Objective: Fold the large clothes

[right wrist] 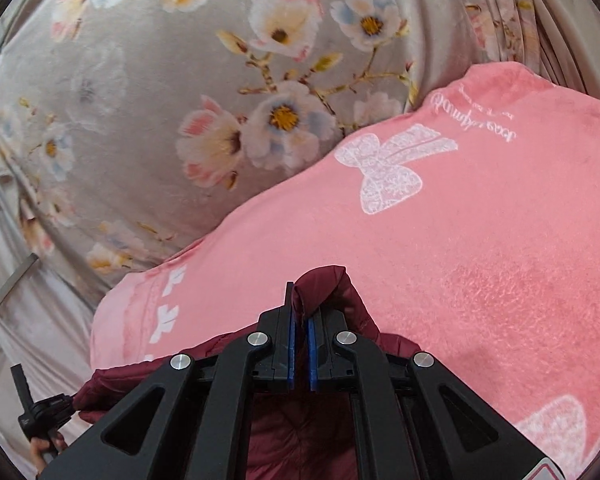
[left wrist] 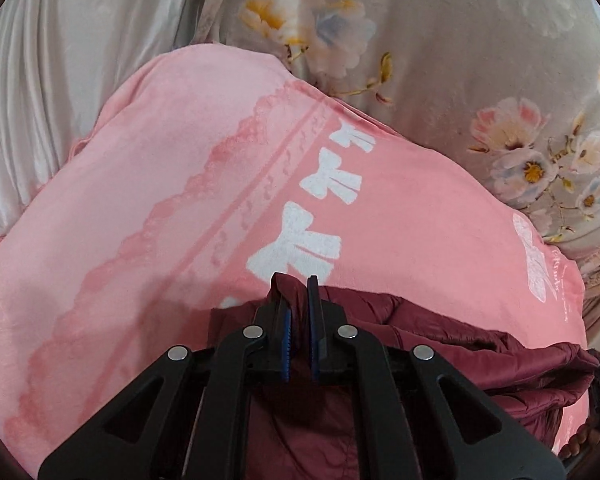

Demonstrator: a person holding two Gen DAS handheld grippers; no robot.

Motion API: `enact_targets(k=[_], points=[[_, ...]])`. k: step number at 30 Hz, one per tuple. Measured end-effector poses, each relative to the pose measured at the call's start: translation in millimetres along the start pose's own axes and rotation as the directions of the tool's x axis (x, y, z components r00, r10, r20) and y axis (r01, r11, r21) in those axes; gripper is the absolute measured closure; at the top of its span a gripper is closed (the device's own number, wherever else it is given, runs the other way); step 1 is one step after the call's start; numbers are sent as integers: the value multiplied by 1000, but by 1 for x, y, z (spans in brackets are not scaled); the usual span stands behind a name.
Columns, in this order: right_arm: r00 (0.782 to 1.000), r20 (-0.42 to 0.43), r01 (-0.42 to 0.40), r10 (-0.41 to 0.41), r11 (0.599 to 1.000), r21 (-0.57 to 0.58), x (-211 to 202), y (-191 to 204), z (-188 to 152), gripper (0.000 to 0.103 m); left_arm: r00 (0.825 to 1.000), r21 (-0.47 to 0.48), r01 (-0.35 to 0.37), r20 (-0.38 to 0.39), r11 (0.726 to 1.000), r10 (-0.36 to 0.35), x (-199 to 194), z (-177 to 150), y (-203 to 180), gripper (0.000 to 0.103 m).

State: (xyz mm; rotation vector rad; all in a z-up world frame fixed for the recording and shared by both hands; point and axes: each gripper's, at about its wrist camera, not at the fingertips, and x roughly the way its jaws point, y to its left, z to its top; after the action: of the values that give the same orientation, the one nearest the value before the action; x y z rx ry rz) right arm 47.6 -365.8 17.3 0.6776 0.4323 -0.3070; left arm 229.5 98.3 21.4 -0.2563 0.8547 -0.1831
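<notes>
A: Starting with the left wrist view, what does the left gripper (left wrist: pixel 300 284) have?

B: Its two black fingers with blue pads are pinched nearly together on a fold of the maroon jacket (left wrist: pixel 440 344). A tuft of the shiny quilted fabric pokes up between the fingertips.

A: And where does the jacket lie?

B: On the pink blanket (left wrist: pixel 160 200), which serves as the landmark. The jacket is bunched at the blanket's near edge, under and to the right of the gripper. The blanket carries white bow prints and a darker lace-pattern stripe. Beyond the blanket's far side is a grey floral sheet (left wrist: pixel 460 40); off its left side hangs pale silky cloth (left wrist: pixel 60 60).

A: Anything else at the blanket's near right corner?

B: Part of a dark object and what looks like fingertips of a hand, too cropped to read.

A: Now the right wrist view.

B: The right gripper (right wrist: pixel 302 304) is likewise clamped tight on the maroon jacket (right wrist: pixel 332 292); a rounded hump of fabric rises just past its tips. The jacket again sits on the near part of the pink blanket (right wrist: pixel 480 260). The floral sheet (right wrist: pixel 140 100) spreads past the blanket's far left edge.

A: And at the blanket's near left?

B: The other gripper's black handle (right wrist: pixel 40 412) shows there, gripped by a hand (right wrist: pixel 44 450), touching the jacket's edge.
</notes>
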Motion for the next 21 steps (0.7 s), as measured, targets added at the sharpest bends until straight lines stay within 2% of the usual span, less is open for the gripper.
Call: enact_targets(k=[6, 10, 14, 21], points=[[995, -62, 74, -74, 997, 3, 48, -11, -3, 99, 997, -17, -35, -71, 999, 33, 53, 10, -6, 95], [985, -106, 131, -134, 991, -34, 76, -16, -11, 99, 990, 32, -77, -112, 997, 80, 88, 4, -13, 94], [976, -156, 151, -152, 988, -19, 96, -26, -22, 99, 986, 35, -70, -146, 997, 74, 112, -3, -12, 92], [962, -223, 161, -155, 987, 8, 115, -35, -28, 98, 992, 44, -51, -114, 998, 56, 125, -10, -12, 91]])
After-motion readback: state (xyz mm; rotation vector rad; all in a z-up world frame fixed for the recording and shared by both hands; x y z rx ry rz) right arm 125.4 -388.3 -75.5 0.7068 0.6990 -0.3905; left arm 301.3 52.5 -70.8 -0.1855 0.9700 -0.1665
